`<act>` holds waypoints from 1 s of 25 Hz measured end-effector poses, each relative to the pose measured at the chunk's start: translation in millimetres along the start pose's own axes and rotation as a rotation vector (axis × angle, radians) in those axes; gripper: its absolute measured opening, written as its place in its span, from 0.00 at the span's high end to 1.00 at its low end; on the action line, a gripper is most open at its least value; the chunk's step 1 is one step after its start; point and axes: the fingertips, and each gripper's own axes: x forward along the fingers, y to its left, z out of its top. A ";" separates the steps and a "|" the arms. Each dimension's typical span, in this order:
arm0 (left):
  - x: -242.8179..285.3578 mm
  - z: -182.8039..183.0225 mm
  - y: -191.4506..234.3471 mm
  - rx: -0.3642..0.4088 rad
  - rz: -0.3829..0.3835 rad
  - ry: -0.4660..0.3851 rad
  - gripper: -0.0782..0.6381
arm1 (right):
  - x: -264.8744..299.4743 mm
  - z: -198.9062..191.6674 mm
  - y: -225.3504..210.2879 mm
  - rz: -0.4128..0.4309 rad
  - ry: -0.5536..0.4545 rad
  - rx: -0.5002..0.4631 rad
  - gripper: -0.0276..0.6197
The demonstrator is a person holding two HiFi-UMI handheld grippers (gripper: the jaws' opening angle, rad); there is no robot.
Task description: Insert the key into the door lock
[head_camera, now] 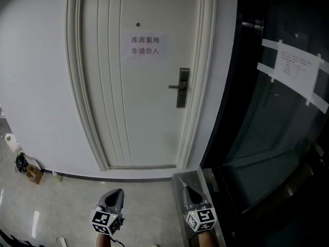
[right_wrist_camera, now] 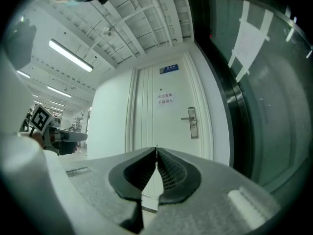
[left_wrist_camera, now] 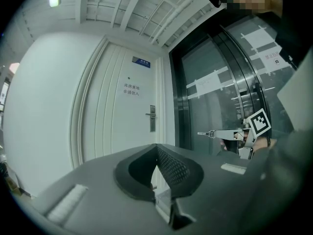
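A white door point(head_camera: 133, 102) stands ahead, some way off, with a metal lever handle and lock plate point(head_camera: 182, 88) on its right side; the lock plate also shows in the left gripper view point(left_wrist_camera: 152, 118) and the right gripper view point(right_wrist_camera: 192, 122). My right gripper point(head_camera: 189, 188) is shut, and in the left gripper view a thin metal key point(left_wrist_camera: 204, 133) sticks out of its tips toward the door. In its own view the right gripper point(right_wrist_camera: 156, 149) shows the key only as a sliver. My left gripper point(head_camera: 119, 192) point(left_wrist_camera: 156, 146) is shut with nothing in it.
A paper notice point(head_camera: 145, 45) hangs on the door. A dark glass wall point(head_camera: 267, 138) with taped sheets point(head_camera: 297, 71) runs along the right. Small boxes and clutter point(head_camera: 31, 171) lie on the floor at the left wall.
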 end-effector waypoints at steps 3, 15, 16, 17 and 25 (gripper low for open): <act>15.7 2.1 7.2 0.002 -0.009 0.000 0.89 | 11.8 0.9 -4.9 -0.007 0.001 -0.007 0.94; 110.9 -2.6 -2.5 -0.003 -0.142 0.006 0.89 | 35.1 -2.3 -62.2 -0.136 0.004 -0.016 0.94; 120.2 -3.3 -3.6 -0.002 -0.158 0.007 0.89 | 36.8 -3.5 -69.1 -0.153 0.005 -0.014 0.94; 130.1 -3.9 -4.1 -0.001 -0.173 0.009 0.89 | 39.0 -4.1 -75.9 -0.170 0.004 -0.012 0.94; 218.5 8.0 -10.5 0.003 -0.309 -0.005 0.89 | 67.8 0.4 -125.0 -0.301 -0.008 -0.012 0.94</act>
